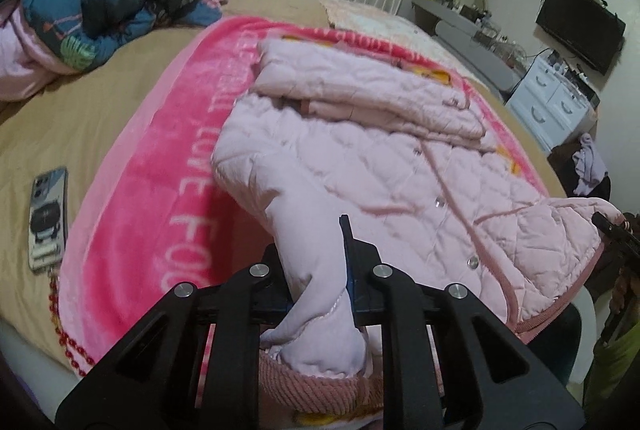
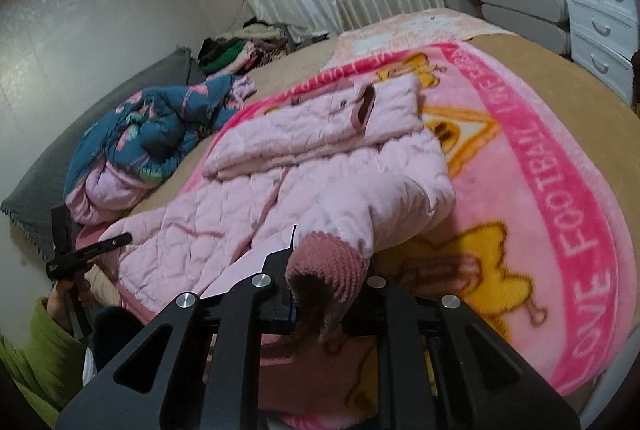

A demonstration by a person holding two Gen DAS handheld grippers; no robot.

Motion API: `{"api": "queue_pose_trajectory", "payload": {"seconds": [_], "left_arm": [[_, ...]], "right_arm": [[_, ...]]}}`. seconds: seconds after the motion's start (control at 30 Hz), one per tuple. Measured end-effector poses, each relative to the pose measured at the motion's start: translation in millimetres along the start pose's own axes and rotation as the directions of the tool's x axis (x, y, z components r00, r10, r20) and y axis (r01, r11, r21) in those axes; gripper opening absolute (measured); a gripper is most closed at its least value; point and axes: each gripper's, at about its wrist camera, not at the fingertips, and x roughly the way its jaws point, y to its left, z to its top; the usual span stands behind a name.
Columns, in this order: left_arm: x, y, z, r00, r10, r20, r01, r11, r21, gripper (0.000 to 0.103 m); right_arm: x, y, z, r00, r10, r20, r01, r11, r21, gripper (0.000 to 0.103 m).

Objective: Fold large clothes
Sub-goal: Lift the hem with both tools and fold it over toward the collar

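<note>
Both sleeve cuffs pinched, ready to fold across.

Left tool [image 1: 320,294] clenched on the pale sleeve end [image 1: 316,314], low centre of the left view; right tool [image 2: 328,294] clenched on the ribbed cuff [image 2: 328,262], low centre of the right view. Pink quilted jacket [image 1: 360,165] spread mid-frame on the pink blanket [image 1: 160,169] over the bed [image 1: 80,109]. Best lifted evenly, kept taut, laid flat over the chest without dragging the body.
</note>
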Motion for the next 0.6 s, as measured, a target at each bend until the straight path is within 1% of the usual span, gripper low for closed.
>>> {"api": "queue_pose_trajectory", "payload": {"seconds": [0.23, 0.43, 0.6], "left_arm": [[-3.0, -11.7, 37.3, 0.997, -0.021, 0.071, 0.022, 1.000, -0.003, 0.009], [1.5, -19.4, 66.0, 0.994, -0.033, 0.109, 0.033, 0.999, -0.003, 0.009], [6.6, -23.1, 94.4, 0.990, -0.034, 0.138, 0.035, 0.999, -0.007, 0.009]], "right_arm": [[7.9, 3.0, 34.8, 0.999, 0.007, 0.046, -0.007, 1.000, 0.005, 0.011], [15.8, -1.3, 60.9, 0.997, 0.027, 0.068, -0.029, 0.999, 0.030, 0.011], [21.5, -8.4, 82.8, 0.995, 0.024, 0.094, -0.029, 0.998, 0.056, 0.011]]}}
